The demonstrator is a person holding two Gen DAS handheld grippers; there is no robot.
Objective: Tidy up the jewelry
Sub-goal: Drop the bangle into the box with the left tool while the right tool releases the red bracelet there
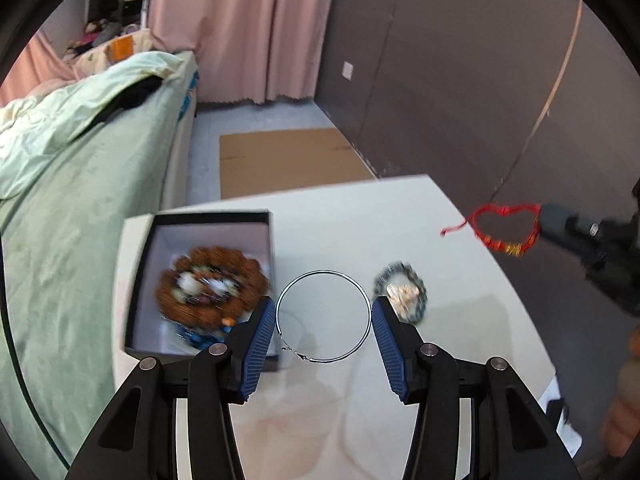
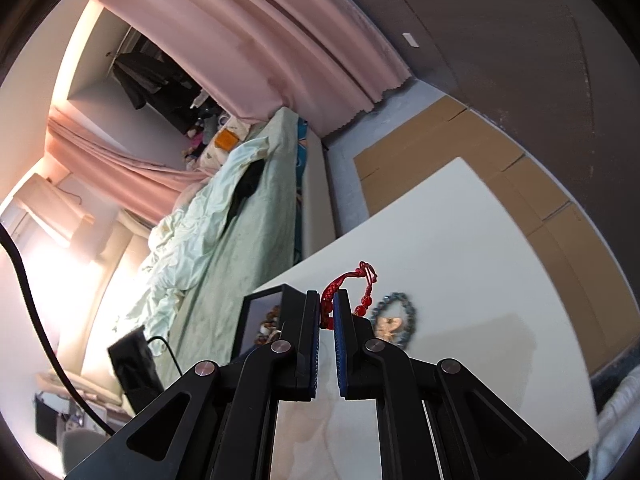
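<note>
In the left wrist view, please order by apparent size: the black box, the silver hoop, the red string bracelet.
1. black box
2. silver hoop
3. red string bracelet
The hoop sits nearer the camera, so its rank is unsure.

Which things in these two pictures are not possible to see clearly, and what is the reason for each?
- Brown bead bracelet in the black box, left wrist view: motion blur hides the pieces inside its ring.
- Box contents, right wrist view: hidden by the right gripper and the box wall.
- Dark bead bracelet on the table: blurred; its gold piece is unclear.
- Red string bracelet: partly hidden between the pads.
</note>
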